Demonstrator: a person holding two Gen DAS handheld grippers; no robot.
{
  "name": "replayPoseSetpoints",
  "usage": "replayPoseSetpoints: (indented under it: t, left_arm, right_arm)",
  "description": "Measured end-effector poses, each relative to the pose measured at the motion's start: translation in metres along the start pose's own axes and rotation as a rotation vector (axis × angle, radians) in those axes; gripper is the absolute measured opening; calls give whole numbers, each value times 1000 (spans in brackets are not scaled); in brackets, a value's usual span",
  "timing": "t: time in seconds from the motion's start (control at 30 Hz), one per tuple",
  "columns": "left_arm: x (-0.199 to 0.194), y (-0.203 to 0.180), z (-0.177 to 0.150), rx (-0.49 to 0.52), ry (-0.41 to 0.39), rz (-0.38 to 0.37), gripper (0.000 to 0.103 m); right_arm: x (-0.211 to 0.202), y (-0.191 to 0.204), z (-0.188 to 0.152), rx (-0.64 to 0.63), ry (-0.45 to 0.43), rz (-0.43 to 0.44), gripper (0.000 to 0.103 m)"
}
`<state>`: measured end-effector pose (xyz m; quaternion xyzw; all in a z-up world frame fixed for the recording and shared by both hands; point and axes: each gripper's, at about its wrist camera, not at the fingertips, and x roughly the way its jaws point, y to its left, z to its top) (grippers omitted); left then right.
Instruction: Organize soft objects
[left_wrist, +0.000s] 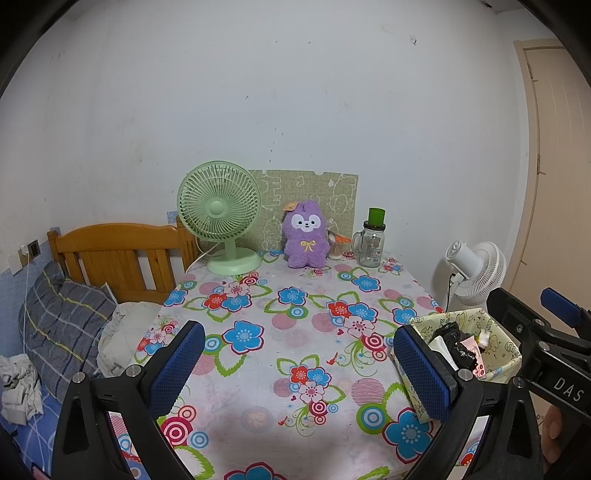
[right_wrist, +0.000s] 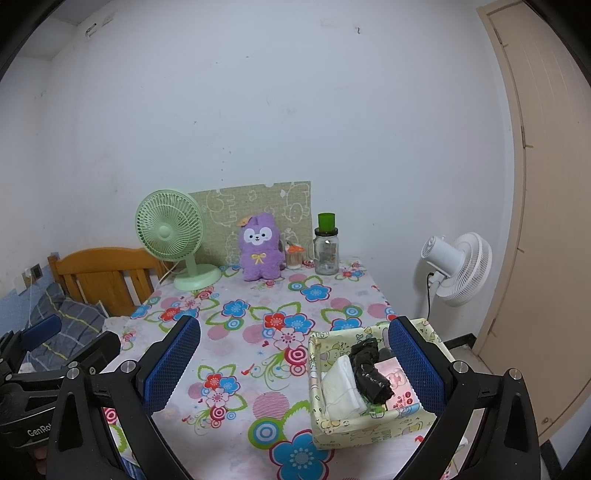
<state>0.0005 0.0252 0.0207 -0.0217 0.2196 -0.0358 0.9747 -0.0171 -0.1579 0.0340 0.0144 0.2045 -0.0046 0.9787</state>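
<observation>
Two grippers, jaws apart, empty.

Left gripper (left_wrist: 299, 369) and right gripper (right_wrist: 295, 365) gape wide (both empty).

Soft, even light is filling the room, and nothing is looking too bright or too dark. The white wall (left_wrist: 295, 92) is looking a little grey. Small, pale shadows are sitting under the green fan (left_wrist: 219, 221) and the purple toy (left_wrist: 306, 236). The lens is bending both pictures, so the door (right_wrist: 546, 221) is curving. Dark corners are showing around both views. The middle is looking sharp.
</observation>
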Motion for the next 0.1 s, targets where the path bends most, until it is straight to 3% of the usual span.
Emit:
replayPoseSetpoints:
  t: [0.1]
  left_arm:
    - [0, 0, 0, 0, 0, 0, 103]
  right_arm:
    - [0, 0, -1, -1, 3, -1, 103]
